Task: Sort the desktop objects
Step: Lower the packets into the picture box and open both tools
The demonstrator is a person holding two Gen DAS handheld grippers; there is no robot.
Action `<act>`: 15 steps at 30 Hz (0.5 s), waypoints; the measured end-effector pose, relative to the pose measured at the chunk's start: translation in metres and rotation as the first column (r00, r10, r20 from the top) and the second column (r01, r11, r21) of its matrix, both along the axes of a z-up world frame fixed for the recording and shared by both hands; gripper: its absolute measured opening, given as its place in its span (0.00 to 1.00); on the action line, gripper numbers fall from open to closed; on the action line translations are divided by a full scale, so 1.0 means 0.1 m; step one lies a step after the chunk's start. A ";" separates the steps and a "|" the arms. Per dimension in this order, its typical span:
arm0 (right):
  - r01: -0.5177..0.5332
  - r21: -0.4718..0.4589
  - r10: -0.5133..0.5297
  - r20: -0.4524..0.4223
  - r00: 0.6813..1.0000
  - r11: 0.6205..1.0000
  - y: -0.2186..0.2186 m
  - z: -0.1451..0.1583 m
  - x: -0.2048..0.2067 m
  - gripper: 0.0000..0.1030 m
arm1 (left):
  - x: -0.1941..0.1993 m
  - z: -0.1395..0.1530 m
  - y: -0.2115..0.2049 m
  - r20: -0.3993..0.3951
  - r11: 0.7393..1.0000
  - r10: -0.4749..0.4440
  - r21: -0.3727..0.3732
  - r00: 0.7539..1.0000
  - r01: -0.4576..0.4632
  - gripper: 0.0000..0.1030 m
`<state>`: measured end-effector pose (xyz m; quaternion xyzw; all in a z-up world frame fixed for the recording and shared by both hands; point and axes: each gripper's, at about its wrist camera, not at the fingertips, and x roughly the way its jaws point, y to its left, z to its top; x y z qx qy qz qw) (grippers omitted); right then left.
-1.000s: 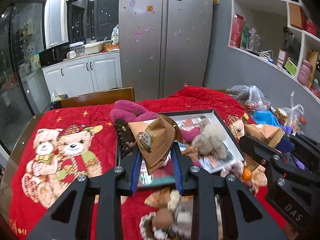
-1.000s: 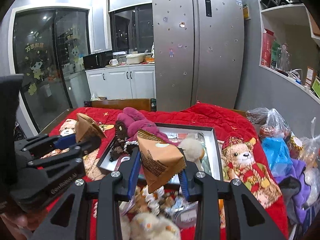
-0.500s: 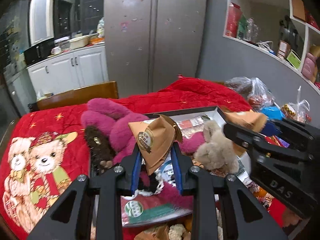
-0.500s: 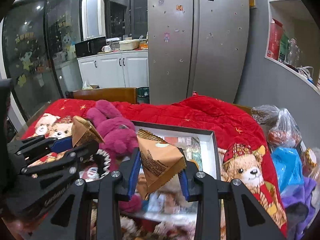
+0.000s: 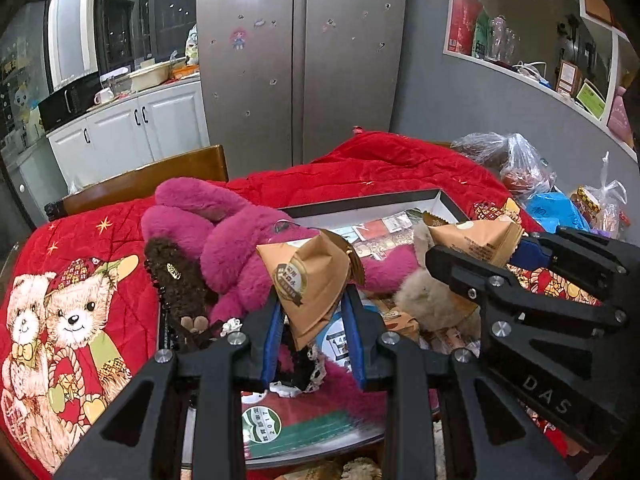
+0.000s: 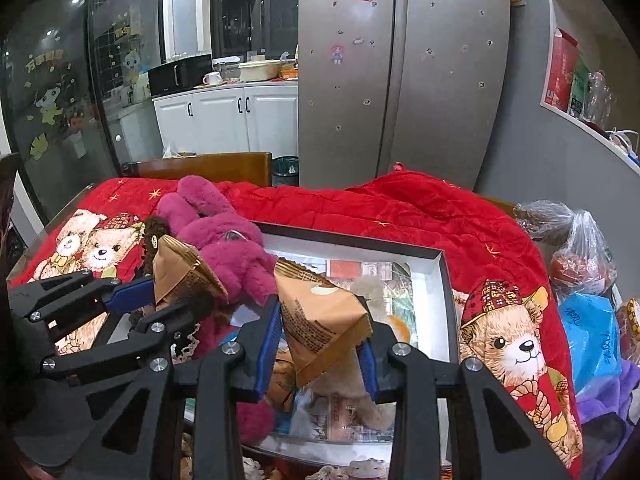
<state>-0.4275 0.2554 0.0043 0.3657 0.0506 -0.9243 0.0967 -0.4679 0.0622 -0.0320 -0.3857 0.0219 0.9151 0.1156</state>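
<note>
My left gripper (image 5: 312, 308) is shut on a brown triangular snack packet (image 5: 308, 280) and holds it above a black-rimmed white tray (image 5: 360, 204). My right gripper (image 6: 320, 320) is shut on a second brown snack packet (image 6: 320, 316), also over the tray (image 6: 444, 276). Each gripper shows in the other's view: the right one (image 5: 480, 256) at right, the left one (image 6: 168, 292) at left. In the tray lie a magenta plush toy (image 5: 232, 240), a dark brown plush (image 5: 176, 280), a beige plush (image 5: 428, 300) and flat packets.
A red quilt with bear pictures (image 5: 72, 312) covers the table. Plastic bags (image 6: 580, 256) and a blue bag (image 6: 588, 332) crowd the right edge. A wooden chair back (image 6: 200, 168) stands behind the table, with a steel fridge (image 6: 400, 72) beyond. Small toys lie below the tray's near edge.
Both grippers have moved forward over the tray with their packets still held. The plush toys and tray appear larger and closer.
</note>
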 end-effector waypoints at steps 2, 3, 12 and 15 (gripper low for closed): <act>-0.003 -0.008 0.003 0.005 1.000 1.000 0.00 -0.01 -0.01 0.34 | -0.01 -0.01 -0.02 -0.001 1.000 0.006 0.004 1.000 -0.006 0.29; -0.002 -0.011 0.002 0.006 1.000 1.000 -0.01 -0.02 -0.01 0.34 | 0.00 0.00 -0.02 -0.004 1.000 0.011 0.002 1.000 -0.011 0.30; 0.022 -0.063 -0.021 0.008 1.000 0.998 0.04 0.03 -0.01 0.38 | -0.08 0.00 -0.23 0.006 0.991 0.137 -0.009 0.991 -0.137 0.86; 0.038 -0.074 -0.037 0.011 0.999 0.997 0.09 0.04 -0.02 0.60 | -0.08 0.02 -0.35 0.014 0.987 0.151 0.058 0.988 -0.151 0.88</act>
